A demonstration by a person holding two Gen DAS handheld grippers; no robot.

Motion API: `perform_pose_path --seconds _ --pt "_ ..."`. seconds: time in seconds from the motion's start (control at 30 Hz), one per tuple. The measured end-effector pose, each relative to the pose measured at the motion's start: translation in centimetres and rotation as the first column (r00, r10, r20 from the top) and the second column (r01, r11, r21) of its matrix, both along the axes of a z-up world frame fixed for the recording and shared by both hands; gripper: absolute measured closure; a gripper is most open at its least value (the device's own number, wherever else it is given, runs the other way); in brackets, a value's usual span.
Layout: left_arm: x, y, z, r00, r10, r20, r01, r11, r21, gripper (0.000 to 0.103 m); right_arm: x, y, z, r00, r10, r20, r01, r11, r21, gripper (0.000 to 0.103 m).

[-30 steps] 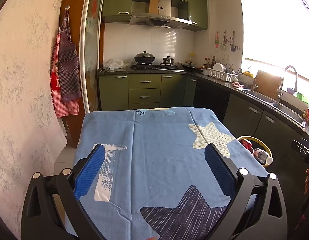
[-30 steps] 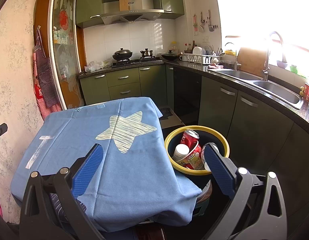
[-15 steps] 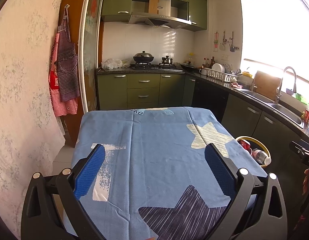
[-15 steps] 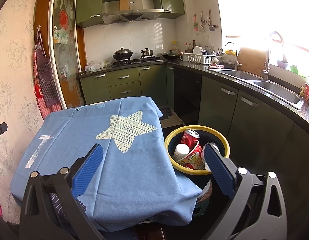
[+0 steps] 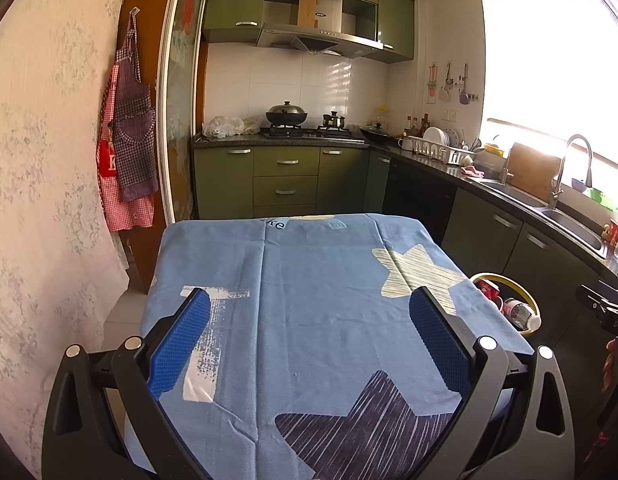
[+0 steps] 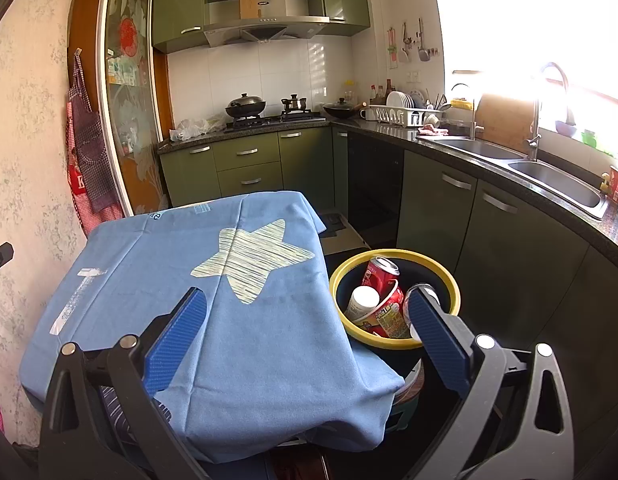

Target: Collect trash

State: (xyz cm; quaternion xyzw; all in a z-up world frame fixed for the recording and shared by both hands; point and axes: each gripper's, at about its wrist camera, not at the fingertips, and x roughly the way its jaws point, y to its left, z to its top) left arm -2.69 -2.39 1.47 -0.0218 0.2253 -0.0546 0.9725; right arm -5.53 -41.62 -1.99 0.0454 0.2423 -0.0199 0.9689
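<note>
Lower bodies of left gripper point(image 5: 309, 320) and right gripper point(image 6: 309, 316) cut off by bottom edge. Table under blue cloth point(image 6: 245, 320) fully hidden; legs not visible. Yellow-rimmed bin point(image 6: 393, 254) partly blocked by cloth corner & right finger point(image 6: 437, 336); in left view only a sliver showing past cloth edge. Clear bottle point(image 5: 521, 314) label too small to read. Red can point(image 6: 379, 272) print blurred. Window area blown out, no detail. Ctr jars too small to tell.

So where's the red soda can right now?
In the right wrist view the red soda can leans inside the yellow-rimmed trash bin, right of the blue tablecloth, beside a white-capped bottle and a noodle cup.
</note>
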Motion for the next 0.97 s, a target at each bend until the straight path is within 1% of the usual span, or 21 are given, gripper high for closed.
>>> perform_pose_path --seconds 0.13,0.2,0.4,0.63,0.77,0.87,0.97 --pt "0.3 0.2 -0.1 1.000 -0.013 -0.008 0.013 0.999 -0.034 0.005 0.0 0.0 0.1 1.000 0.000 0.000 0.000 1.000 -0.001 0.007" --pt "0.3 0.2 -0.2 1.000 -0.014 0.005 0.014 0.999 -0.039 0.005 0.0 0.0 0.0 1.000 0.000 0.000 0.000 1.000 0.000 0.007" --pt "0.2 -0.4 0.0 1.000 0.000 0.028 0.000 1.000 -0.004 0.005 0.1 0.0 0.1 1.000 0.000 0.000 0.000 1.000 0.000 0.007" --pt "1.0 -0.5 -0.5 1.000 0.000 0.003 0.000 1.000 0.000 0.005 0.2 0.1 0.0 1.000 -0.001 -0.003 0.001 1.000 -0.003 0.007" --pt "2.9 0.3 -1.4 0.999 0.009 -0.049 -0.010 1.000 -0.018 0.005 0.8 0.5 -0.4 1.000 0.011 -0.011 -0.011 1.000 -0.015 0.007" --pt "5.3 0.9 -2.4 0.996 0.020 -0.083 -0.020 1.000 0.000 0.005 2.4 1.1 -0.8 0.999 0.037 -0.023 -0.038 0.999 -0.020 0.007" --pt "8.8 1.3 -3.7 0.993 0.030 -0.116 -0.026 0.999 0.036 0.005 5.2 2.2 -1.2 0.997 0.064 -0.048 -0.067 0.997 -0.042 0.007"
